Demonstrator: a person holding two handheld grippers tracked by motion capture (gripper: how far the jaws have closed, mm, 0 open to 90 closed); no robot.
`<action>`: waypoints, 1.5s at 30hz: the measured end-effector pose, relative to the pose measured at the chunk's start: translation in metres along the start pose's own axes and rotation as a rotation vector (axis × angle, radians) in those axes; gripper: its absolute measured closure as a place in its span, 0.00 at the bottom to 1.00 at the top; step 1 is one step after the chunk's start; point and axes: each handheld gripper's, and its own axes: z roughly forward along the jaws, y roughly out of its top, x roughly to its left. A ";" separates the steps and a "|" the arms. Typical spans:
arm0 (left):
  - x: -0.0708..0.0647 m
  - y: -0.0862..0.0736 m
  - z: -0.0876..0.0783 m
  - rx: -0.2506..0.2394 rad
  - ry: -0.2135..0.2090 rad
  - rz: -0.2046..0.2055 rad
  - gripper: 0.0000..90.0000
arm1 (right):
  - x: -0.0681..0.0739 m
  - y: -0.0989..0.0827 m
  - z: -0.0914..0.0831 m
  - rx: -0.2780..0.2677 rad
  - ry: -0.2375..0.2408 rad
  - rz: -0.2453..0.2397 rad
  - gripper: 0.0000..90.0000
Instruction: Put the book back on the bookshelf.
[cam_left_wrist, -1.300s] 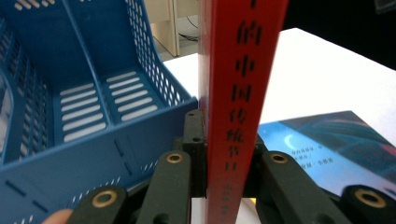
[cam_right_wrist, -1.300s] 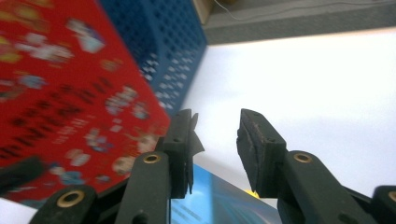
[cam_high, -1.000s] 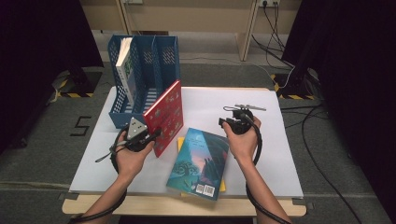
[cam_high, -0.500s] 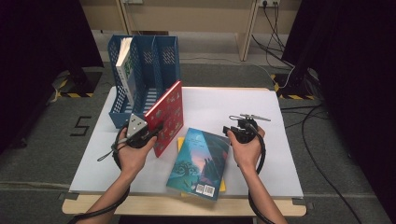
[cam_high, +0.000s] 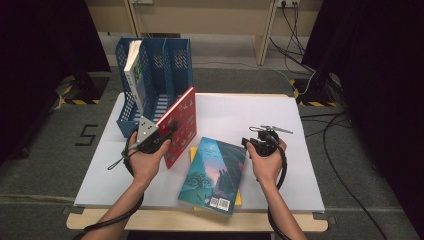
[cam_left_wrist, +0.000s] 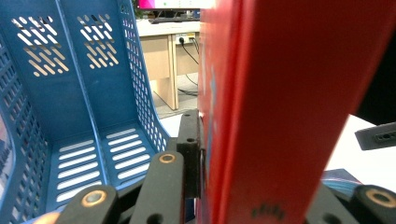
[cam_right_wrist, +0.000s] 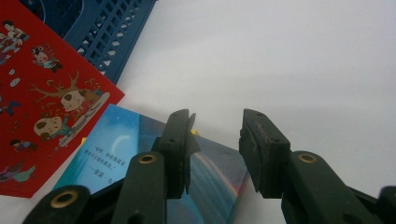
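High view, with both gripper views. A white counter carries a blue three-slot file rack at its far left corner; the leftmost slot holds a white-and-green book leaning upright, and the two other slots, as the left gripper view shows them, have bare slatted floors. The rack's open front stands just beyond the red book on that book's left, with the rack's right wall close beside the book's cover. A teal book lies flat near the front edge of the counter, over a yellow item of which only edges show.

The red book stands on its lower edge on the counter, tilted, between rack and teal book. Its long axis runs from the near lower corner up and away toward the rack, its illustrated cover facing right.

The left tongs are closed on the red book near its left edge, one pad pressed flat to the cover; their jaws have just eased slightly wider while staying on it. The right tongs stand partly parted and hold nothing: they hover above the far right corner of the teal book, the jaws having just been opening a little, with no pad touching the cover as far as can be told.
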 end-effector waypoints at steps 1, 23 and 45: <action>0.000 -0.001 0.001 -0.002 -0.002 -0.003 0.82 | -0.001 0.000 0.000 -0.001 -0.001 0.000 0.70; 0.009 0.004 0.010 -0.003 -0.011 -0.022 0.88 | -0.037 -0.021 -0.009 -0.056 -0.061 0.041 0.70; 0.012 0.040 0.005 -0.034 -0.013 -0.037 0.88 | -0.048 -0.033 -0.014 -0.081 -0.092 0.042 0.70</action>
